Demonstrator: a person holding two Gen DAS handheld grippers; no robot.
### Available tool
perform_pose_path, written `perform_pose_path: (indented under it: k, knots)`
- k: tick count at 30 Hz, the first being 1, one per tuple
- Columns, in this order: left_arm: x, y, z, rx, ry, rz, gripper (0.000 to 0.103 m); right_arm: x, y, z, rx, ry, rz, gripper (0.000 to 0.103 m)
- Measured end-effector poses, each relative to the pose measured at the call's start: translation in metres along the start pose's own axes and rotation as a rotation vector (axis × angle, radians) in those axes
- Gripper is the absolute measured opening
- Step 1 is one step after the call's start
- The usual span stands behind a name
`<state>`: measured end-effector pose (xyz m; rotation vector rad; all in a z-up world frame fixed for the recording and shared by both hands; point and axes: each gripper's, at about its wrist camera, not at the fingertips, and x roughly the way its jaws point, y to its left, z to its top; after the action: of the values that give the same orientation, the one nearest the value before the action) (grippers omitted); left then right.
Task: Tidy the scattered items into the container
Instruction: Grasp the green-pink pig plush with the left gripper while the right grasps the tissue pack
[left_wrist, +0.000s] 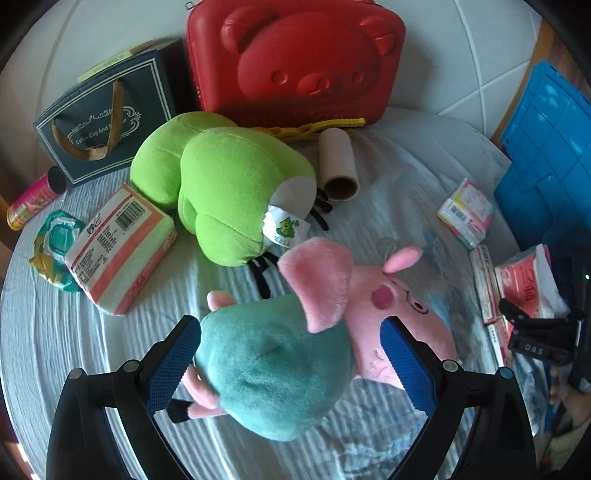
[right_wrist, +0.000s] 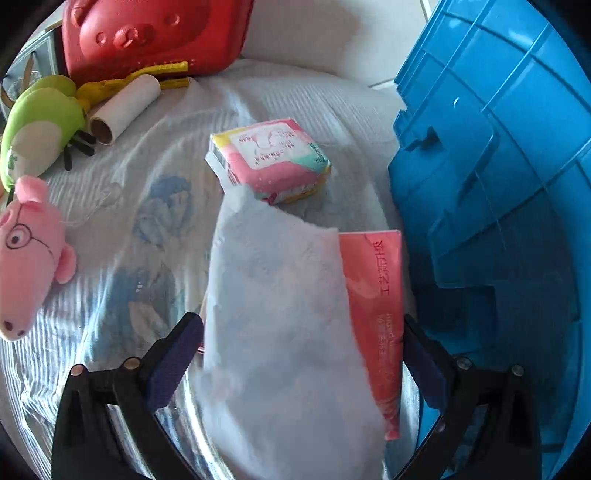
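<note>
My left gripper (left_wrist: 291, 354) is shut on a pink pig plush in a teal dress (left_wrist: 280, 369), its blue pads pressing the body on both sides; its head (right_wrist: 29, 258) shows at the left of the right wrist view. My right gripper (right_wrist: 299, 350) is shut on a red-and-white tissue pack (right_wrist: 295, 332), which also shows in the left wrist view (left_wrist: 528, 288). The blue plastic container (right_wrist: 498, 184) stands just right of it, and at the right edge of the left wrist view (left_wrist: 546, 155).
On the bed lie a green frog plush (left_wrist: 221, 184), a pink tissue pack (left_wrist: 122, 251), a small pink pack (right_wrist: 273, 158), a cardboard tube (left_wrist: 338, 162), a dark gift bag (left_wrist: 107, 114), a red bear case (left_wrist: 295, 59), a can (left_wrist: 33, 199) and a teal wipes pack (left_wrist: 55, 240).
</note>
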<state>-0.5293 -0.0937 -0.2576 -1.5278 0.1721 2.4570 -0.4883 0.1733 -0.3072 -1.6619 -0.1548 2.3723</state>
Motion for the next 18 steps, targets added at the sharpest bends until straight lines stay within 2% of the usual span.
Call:
perform_pose_path:
  k: [2, 4, 6, 9, 12, 14, 16, 18]
  knots:
    - [0.017, -0.012, 0.002, 0.066, 0.048, 0.051, 0.099, 0.004, -0.003, -0.002, 0.032, 0.022, 0.1, 0.103]
    - [0.036, -0.013, 0.001, 0.076, 0.097, 0.051, 0.103, 0.002, 0.005, -0.005, 0.01, 0.025, 0.146, 0.103]
    - [0.037, -0.008, 0.0, 0.045, 0.091, 0.039, 0.103, 0.002, 0.02, -0.013, -0.023, 0.047, 0.215, 0.103]
    - [0.03, -0.002, -0.009, 0.02, 0.087, 0.038, 0.098, 0.004, 0.044, -0.027, -0.057, 0.099, 0.327, 0.103]
    - [0.025, -0.002, -0.032, 0.049, 0.114, 0.089, 0.094, -0.001, 0.066, -0.038, -0.107, 0.105, 0.362, 0.103]
    - [0.03, 0.004, -0.051, 0.046, 0.167, 0.099, 0.093, -0.005, 0.075, -0.042, -0.134, 0.105, 0.362, 0.103]
    - [0.037, 0.011, -0.067, 0.041, 0.216, 0.111, 0.089, -0.008, 0.075, -0.042, -0.135, 0.103, 0.345, 0.103]
    - [0.036, 0.017, -0.074, 0.039, 0.225, 0.131, 0.088, -0.011, 0.074, -0.041, -0.131, 0.1, 0.325, 0.103]
